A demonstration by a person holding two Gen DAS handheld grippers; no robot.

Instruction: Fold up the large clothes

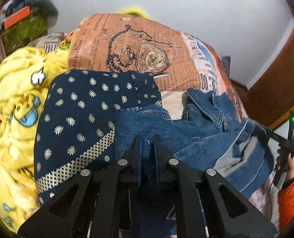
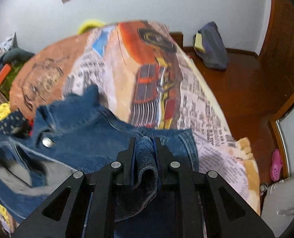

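Left gripper [image 1: 147, 138] and right gripper [image 2: 145, 141] both clamped on denim jacket [image 1: 202, 130] — bedspread [image 1: 115, 45] newsprint lettering blurred, unreadable.

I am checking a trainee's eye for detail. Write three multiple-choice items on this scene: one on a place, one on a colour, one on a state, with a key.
1. Where does the navy dotted cloth lie?
A. left of the denim jacket
B. on the floor
C. on the wall

2. What colour is the fleece blanket?
A. green
B. yellow
C. white

3. What is the right gripper doing?
A. open, empty
B. gripping a shoe
C. shut on denim

Key: A, it adjoins the jacket's left edge; B, yellow with cartoon prints; C, a denim fold sits pinched between the fingers.
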